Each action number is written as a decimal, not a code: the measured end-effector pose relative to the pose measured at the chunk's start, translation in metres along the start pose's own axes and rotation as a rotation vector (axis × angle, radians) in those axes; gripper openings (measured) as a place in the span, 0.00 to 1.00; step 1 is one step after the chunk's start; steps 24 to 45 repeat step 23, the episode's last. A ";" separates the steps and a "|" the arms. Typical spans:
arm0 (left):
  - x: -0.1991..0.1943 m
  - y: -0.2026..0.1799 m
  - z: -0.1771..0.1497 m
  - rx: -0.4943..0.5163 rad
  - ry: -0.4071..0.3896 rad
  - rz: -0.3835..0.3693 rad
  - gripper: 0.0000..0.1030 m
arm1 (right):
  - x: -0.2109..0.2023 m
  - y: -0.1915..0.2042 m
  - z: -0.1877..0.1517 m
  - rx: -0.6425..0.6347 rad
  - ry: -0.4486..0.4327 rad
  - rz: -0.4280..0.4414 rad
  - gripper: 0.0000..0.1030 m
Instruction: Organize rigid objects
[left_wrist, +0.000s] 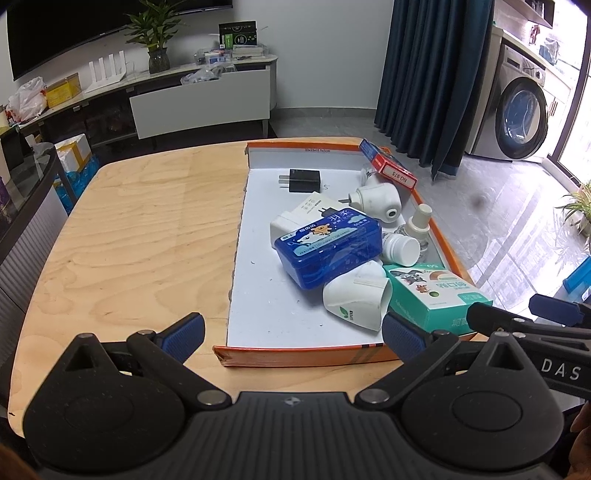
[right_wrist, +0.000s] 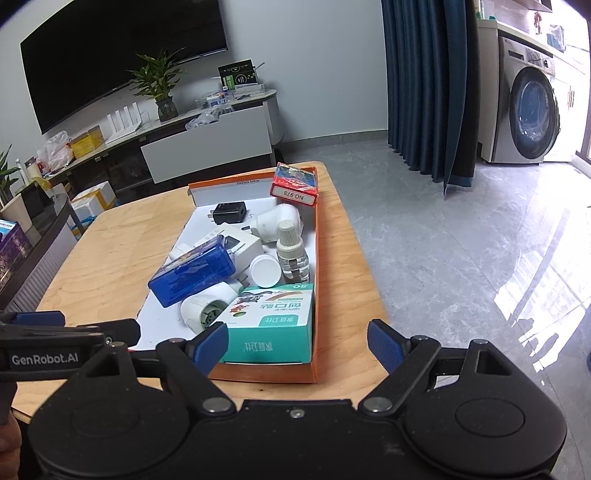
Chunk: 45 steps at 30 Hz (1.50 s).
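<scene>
An orange-rimmed shallow box (left_wrist: 295, 355) (right_wrist: 320, 266) sits on the wooden table (left_wrist: 140, 236) and holds several objects: a blue plastic case (left_wrist: 329, 251) (right_wrist: 194, 275), a teal bandage carton (left_wrist: 437, 295) (right_wrist: 273, 321), a black charger (left_wrist: 303, 180) (right_wrist: 229, 213), white plug-in devices (left_wrist: 378, 201) (right_wrist: 275, 221), a small clear bottle (right_wrist: 291, 254), a white adapter (left_wrist: 295, 218) and a red card box (left_wrist: 388, 164) (right_wrist: 294, 184). My left gripper (left_wrist: 293, 334) is open just before the box's near edge. My right gripper (right_wrist: 297, 345) is open near the teal carton, empty.
A TV console with a plant (left_wrist: 155, 40) and clutter stands behind the table. A dark curtain (left_wrist: 424, 74) and a washing machine (left_wrist: 517, 110) are to the right, over grey floor tiles. The table's left half (left_wrist: 110, 240) is bare wood.
</scene>
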<state>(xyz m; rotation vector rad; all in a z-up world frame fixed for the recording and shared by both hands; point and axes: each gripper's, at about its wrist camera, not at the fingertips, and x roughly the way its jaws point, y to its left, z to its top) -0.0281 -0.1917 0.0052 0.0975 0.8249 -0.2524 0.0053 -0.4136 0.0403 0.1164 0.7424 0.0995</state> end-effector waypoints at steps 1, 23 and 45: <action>0.001 0.000 0.000 0.000 0.002 -0.001 1.00 | 0.001 0.000 0.000 0.001 0.001 0.002 0.95; 0.006 0.002 0.004 -0.004 0.004 -0.003 1.00 | 0.007 0.004 0.000 0.005 0.014 0.012 0.95; 0.006 0.002 0.004 -0.004 0.004 -0.003 1.00 | 0.007 0.004 0.000 0.005 0.014 0.012 0.95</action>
